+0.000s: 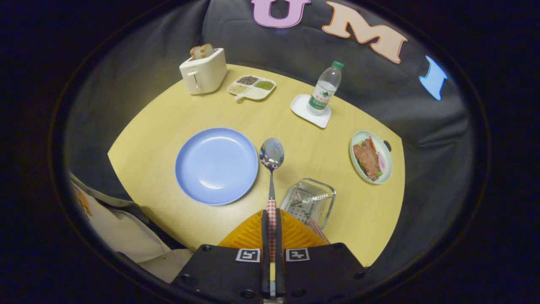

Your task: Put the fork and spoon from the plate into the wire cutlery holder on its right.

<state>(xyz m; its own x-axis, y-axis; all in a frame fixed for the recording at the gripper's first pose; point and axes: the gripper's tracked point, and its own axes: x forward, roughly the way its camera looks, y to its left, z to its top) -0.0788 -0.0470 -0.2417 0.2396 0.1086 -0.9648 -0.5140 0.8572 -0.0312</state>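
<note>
My gripper (271,219) is shut on the red-checked handle of the spoon (271,154), held high above the table. The spoon's shiny bowl points forward, beyond the fingers, over the gap between the plate and the holder. The blue plate (216,165) lies empty to the left of the spoon. The wire cutlery holder (309,199) stands just right of the fingers, seen from above. A second red-checked handle, the fork's (317,230), sticks out of the holder towards me.
At the back of the yellow table (168,114) stand a white toaster (203,70) and a divided dish of grains (252,87). A water bottle (324,88) stands on a white coaster. A plate of food (371,156) is at the right. A person's light sleeve (122,230) is at the left.
</note>
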